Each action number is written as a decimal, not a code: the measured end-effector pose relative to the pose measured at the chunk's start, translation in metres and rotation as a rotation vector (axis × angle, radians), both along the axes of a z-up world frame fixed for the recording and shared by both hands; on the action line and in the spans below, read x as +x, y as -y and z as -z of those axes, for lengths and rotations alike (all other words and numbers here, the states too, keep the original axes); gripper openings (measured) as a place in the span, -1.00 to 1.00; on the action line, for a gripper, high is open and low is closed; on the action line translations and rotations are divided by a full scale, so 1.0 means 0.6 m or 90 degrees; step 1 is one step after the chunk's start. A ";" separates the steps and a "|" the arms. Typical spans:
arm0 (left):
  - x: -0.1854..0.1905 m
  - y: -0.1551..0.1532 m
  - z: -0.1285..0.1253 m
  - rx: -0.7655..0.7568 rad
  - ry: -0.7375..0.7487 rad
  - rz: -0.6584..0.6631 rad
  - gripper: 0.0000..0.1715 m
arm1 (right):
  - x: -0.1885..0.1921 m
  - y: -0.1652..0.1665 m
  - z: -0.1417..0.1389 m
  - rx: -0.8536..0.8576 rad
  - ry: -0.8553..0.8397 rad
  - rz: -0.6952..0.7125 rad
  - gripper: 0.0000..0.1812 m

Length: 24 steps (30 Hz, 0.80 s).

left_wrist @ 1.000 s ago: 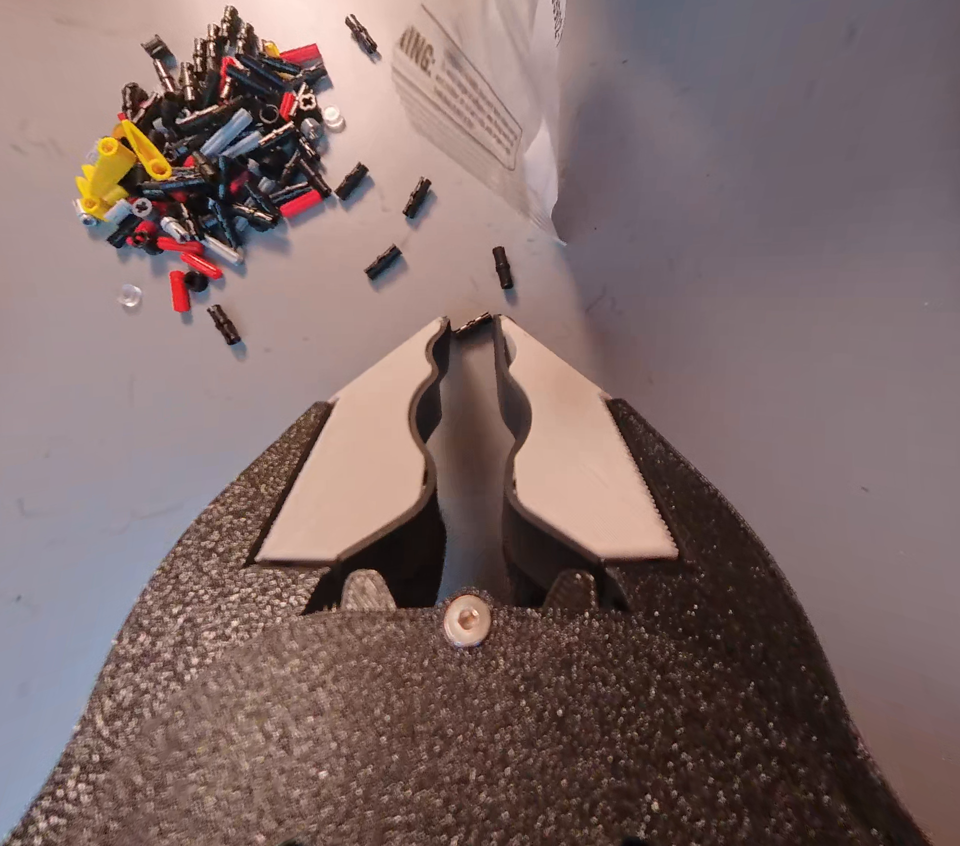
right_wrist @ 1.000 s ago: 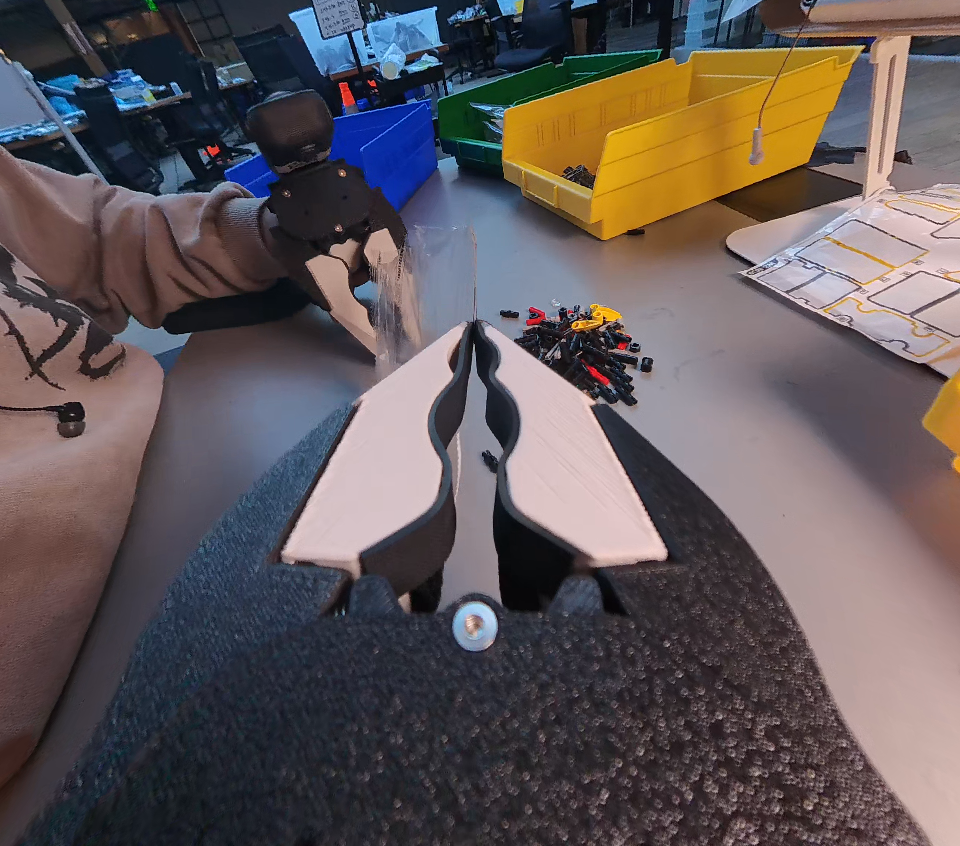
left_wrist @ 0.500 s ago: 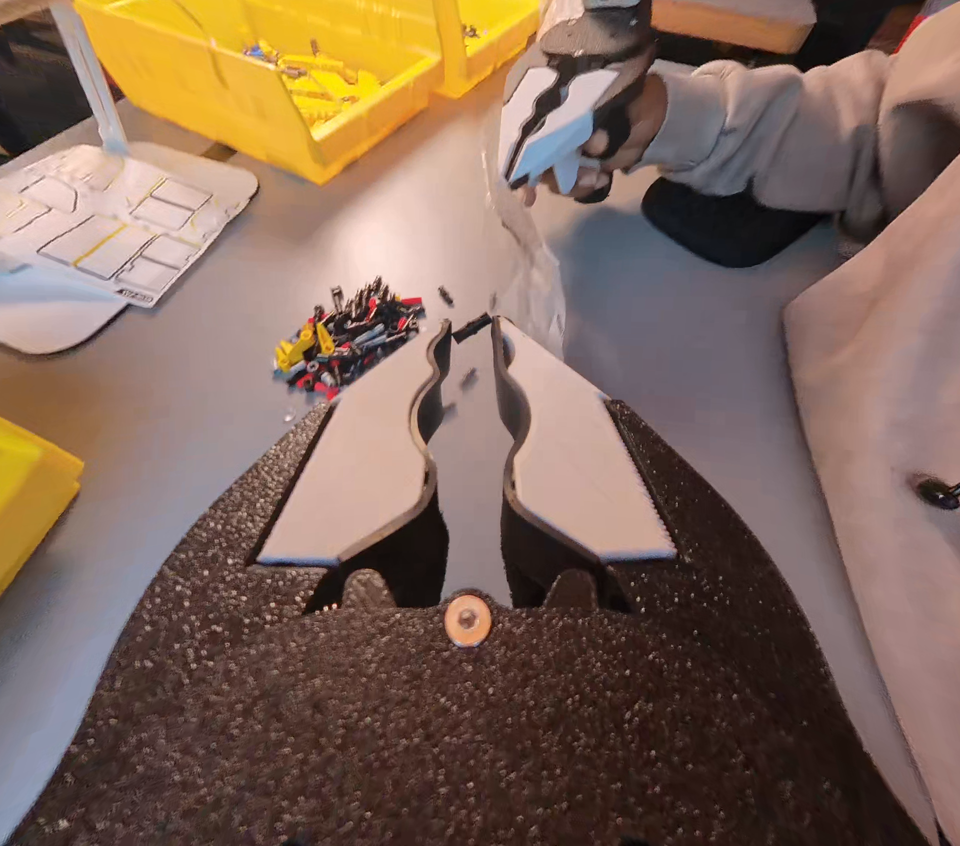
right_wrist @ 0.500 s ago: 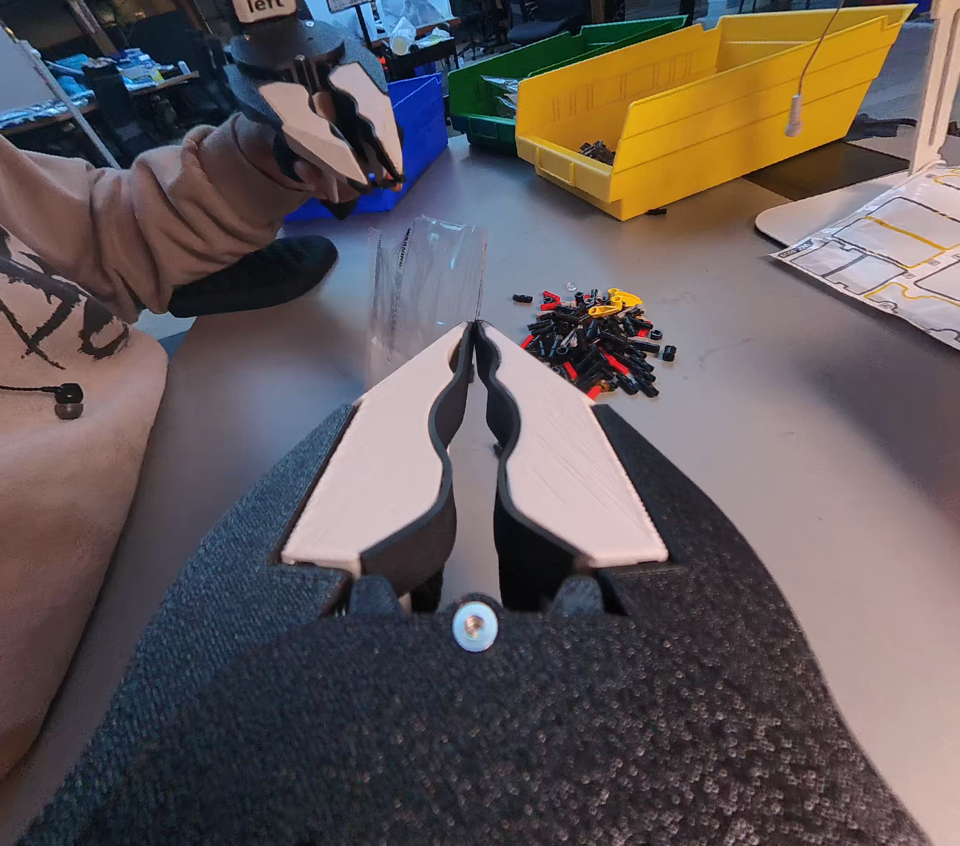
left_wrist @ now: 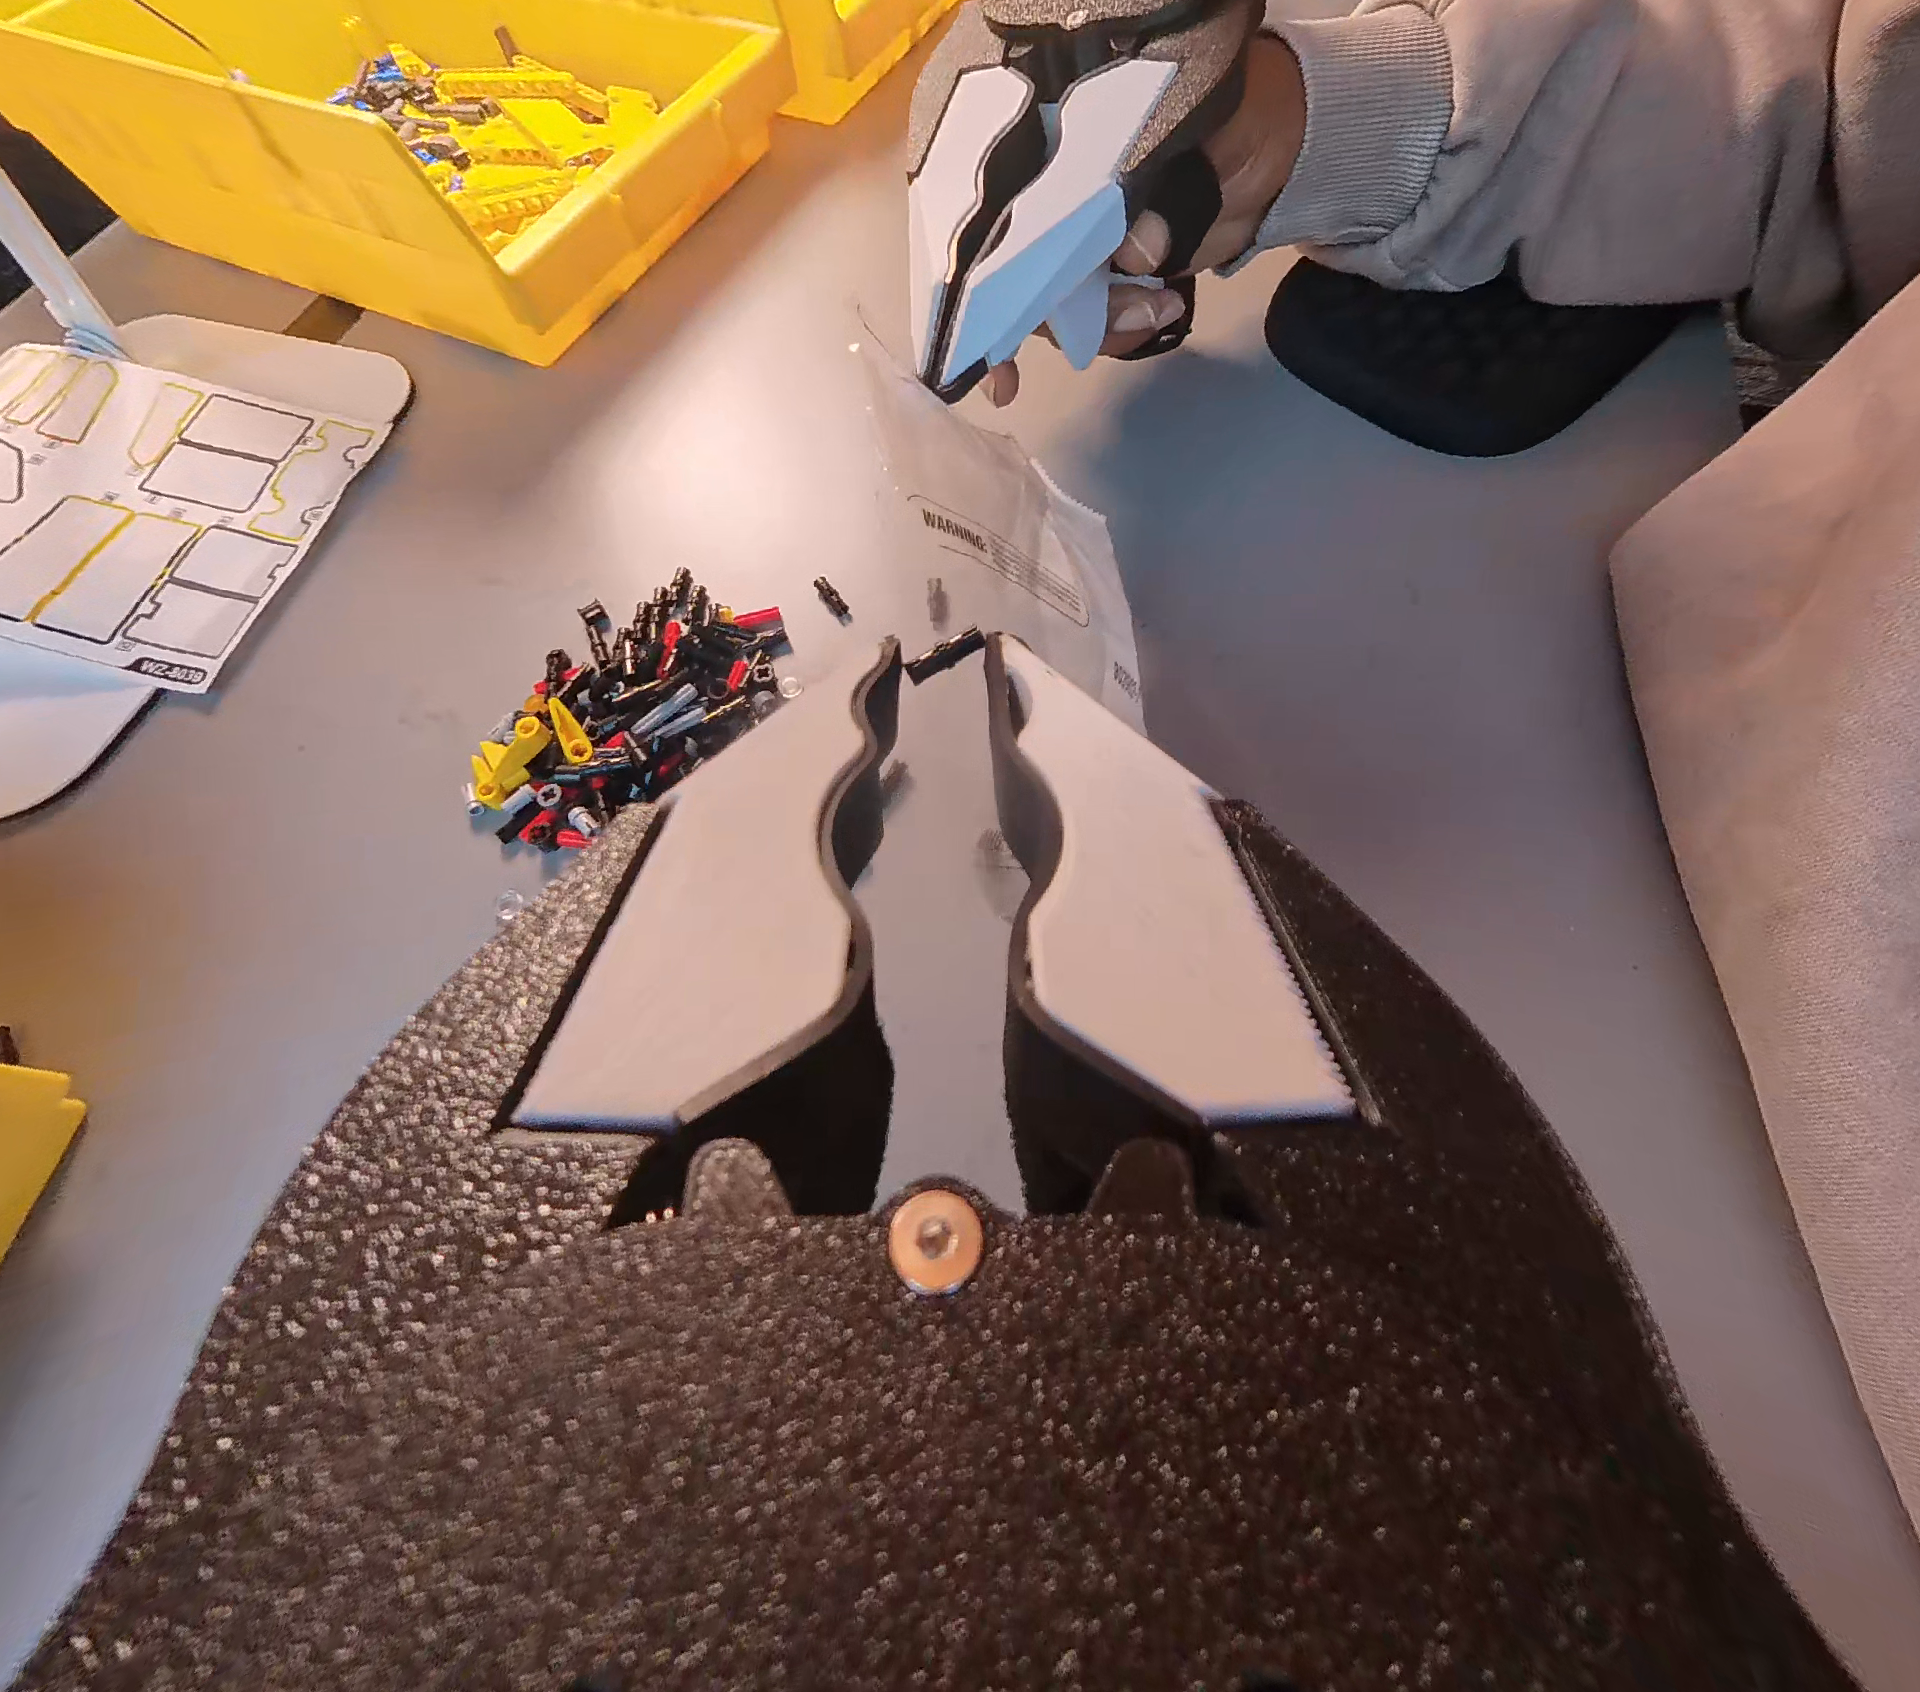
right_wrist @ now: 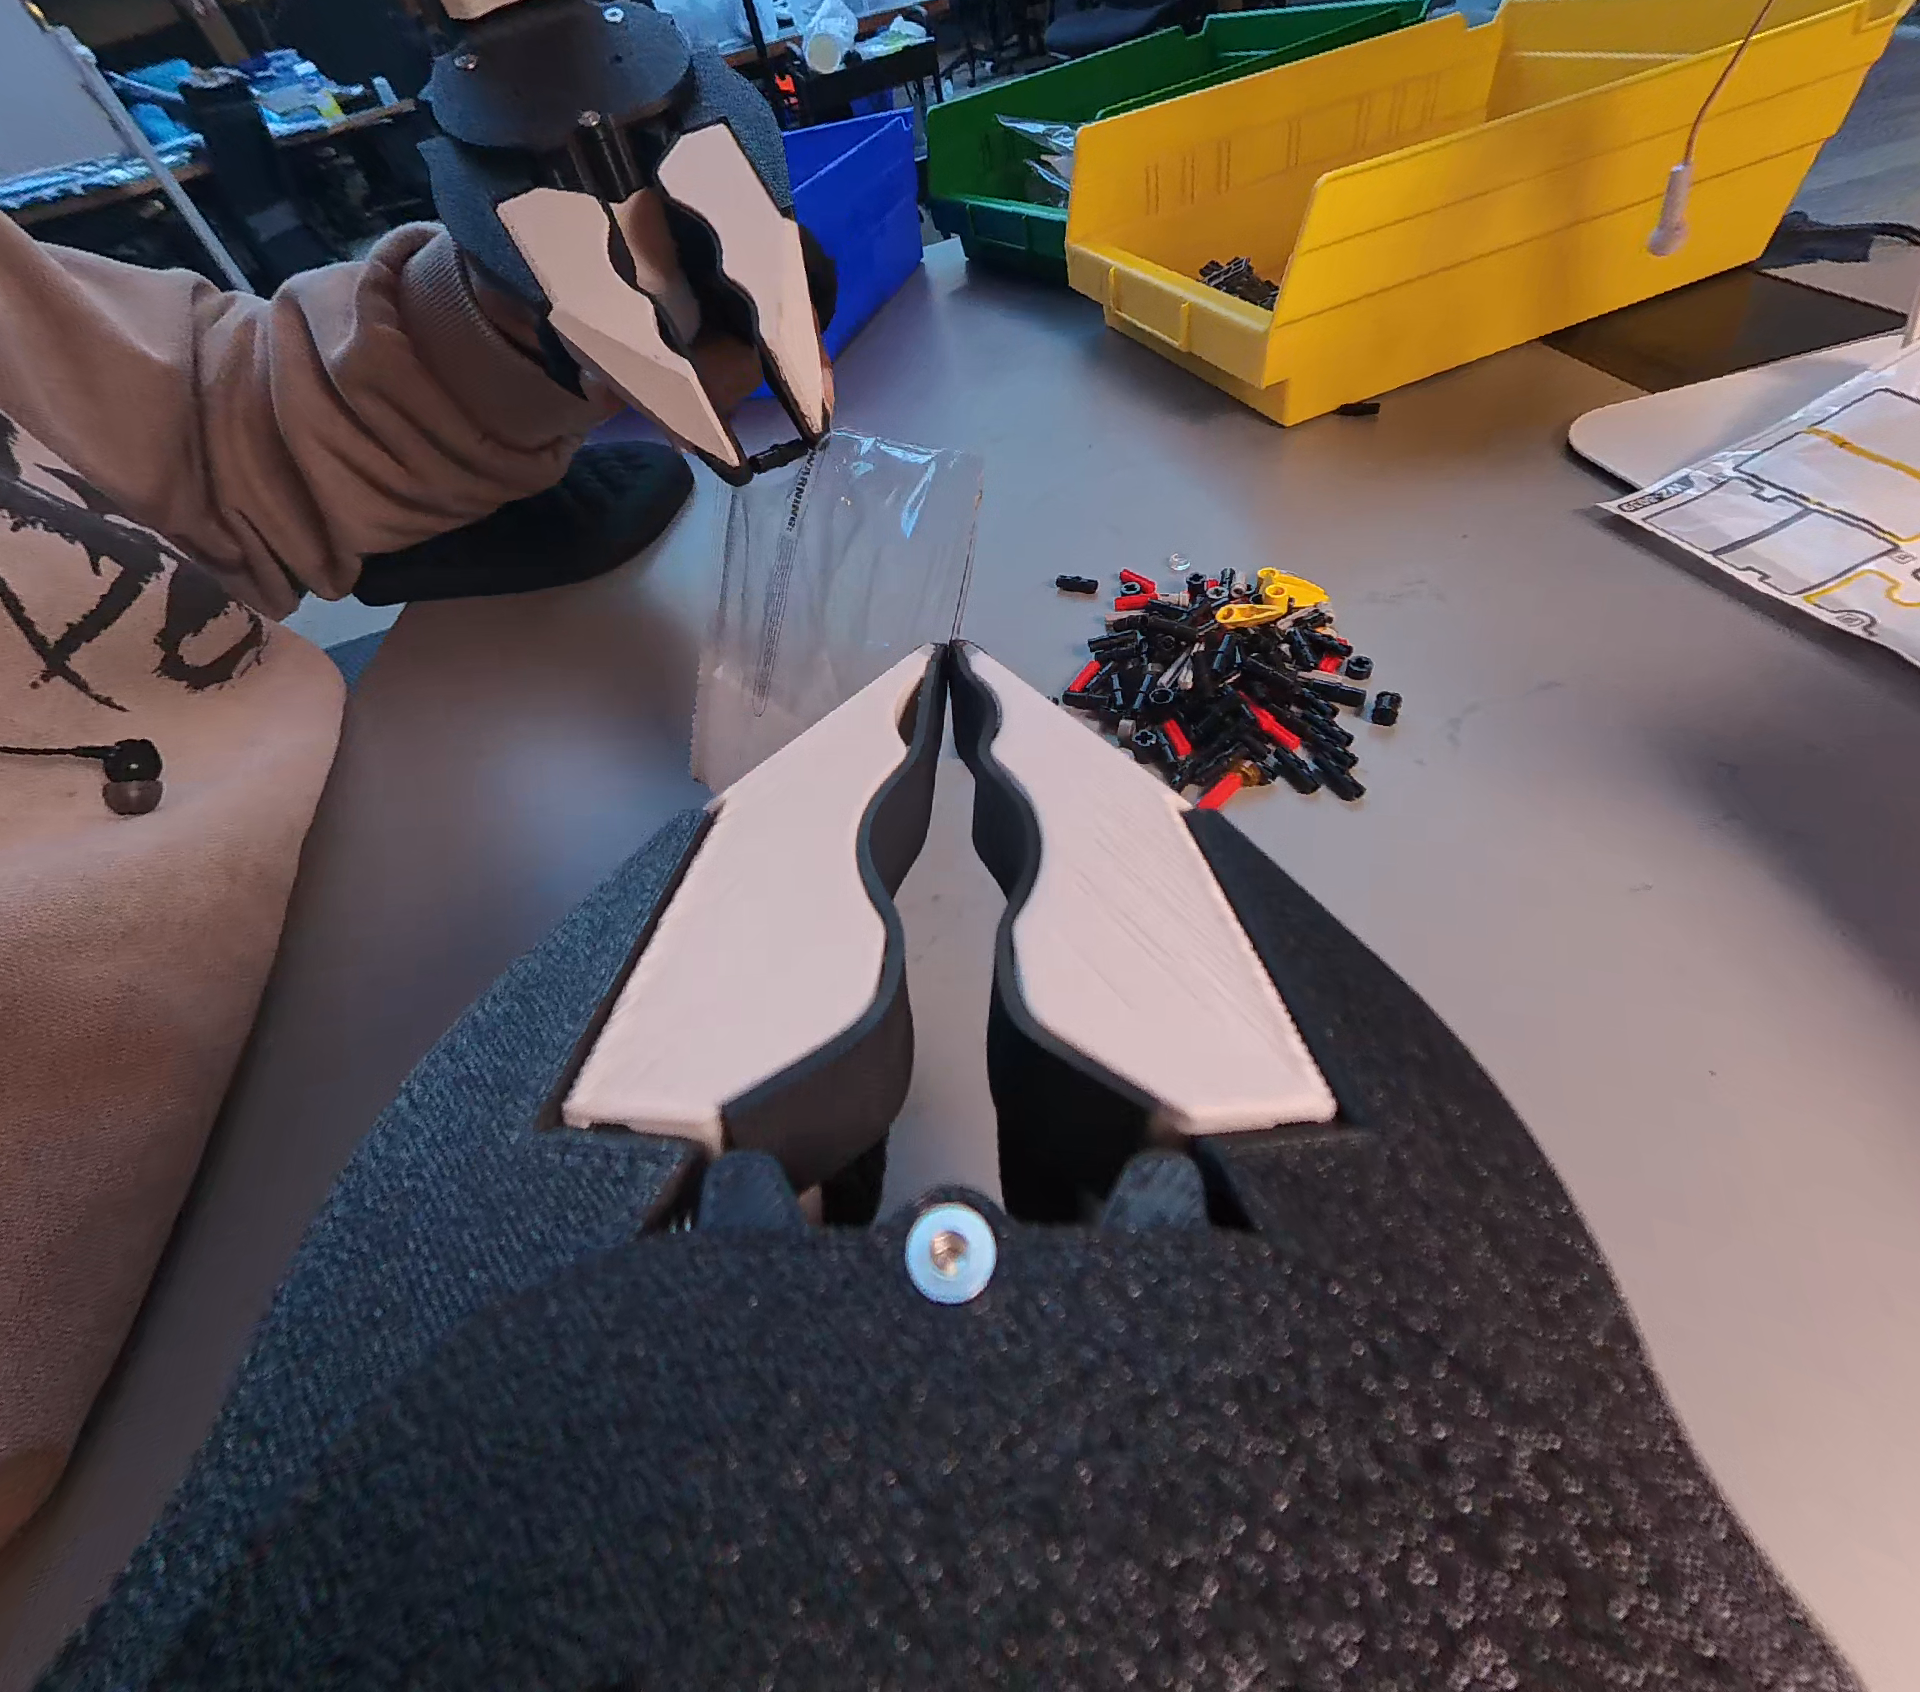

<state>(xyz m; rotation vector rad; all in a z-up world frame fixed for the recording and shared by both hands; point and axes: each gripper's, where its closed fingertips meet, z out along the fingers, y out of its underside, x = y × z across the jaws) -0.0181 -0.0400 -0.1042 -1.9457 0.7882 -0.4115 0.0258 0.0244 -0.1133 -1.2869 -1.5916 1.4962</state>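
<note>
My left gripper (left_wrist: 938, 668) is shut on a small black pin (left_wrist: 943, 653), held crosswise at its fingertips above the grey table. It also shows in the right wrist view (right_wrist: 781, 458) with the pin (right_wrist: 777, 453) between its tips. My right gripper (right_wrist: 949, 653) is shut on the edge of a clear plastic bag (right_wrist: 842, 582) and holds it up off the table. In the left wrist view the right gripper (left_wrist: 940, 385) pinches the bag's (left_wrist: 997, 541) top corner. A pile of small black, red and yellow parts (left_wrist: 634, 717) (right_wrist: 1216, 676) lies beside the bag.
Yellow bins (left_wrist: 343, 188) (right_wrist: 1507, 271) with parts stand at the back, with a green bin (right_wrist: 1091, 115) and a blue bin (right_wrist: 852, 198). A printed sheet (left_wrist: 156, 520) (right_wrist: 1787, 499) lies on a white base. A black pad (left_wrist: 1455, 354) sits under a sleeve. A loose pin (left_wrist: 831, 598) lies near the bag. Across from one pair of fingers to the other is roughly 9 cm.
My left gripper has risen off the table with the black pin and tilted up from looking down. The right gripper still holds the bag, and the two grippers are now closer.
</note>
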 end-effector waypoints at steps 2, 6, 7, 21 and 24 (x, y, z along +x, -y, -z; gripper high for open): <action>-0.002 -0.001 0.005 0.000 -0.011 -0.004 -0.82 | 0.000 0.001 -0.001 0.000 -0.002 -0.001 -1.00; 0.000 0.001 0.007 -0.005 -0.006 0.002 -0.78 | 0.001 0.001 -0.003 0.001 -0.007 -0.003 -1.00; 0.000 0.000 0.006 -0.003 -0.007 0.001 -0.77 | 0.001 0.001 -0.003 0.000 -0.008 -0.003 -1.00; -0.056 0.053 0.086 -0.209 0.163 -0.064 -0.45 | 0.004 0.007 -0.008 0.010 -0.034 -0.021 -1.00; -0.054 0.068 0.127 -0.273 0.141 -0.086 -0.50 | 0.005 0.007 0.000 0.037 -0.013 -0.023 -1.00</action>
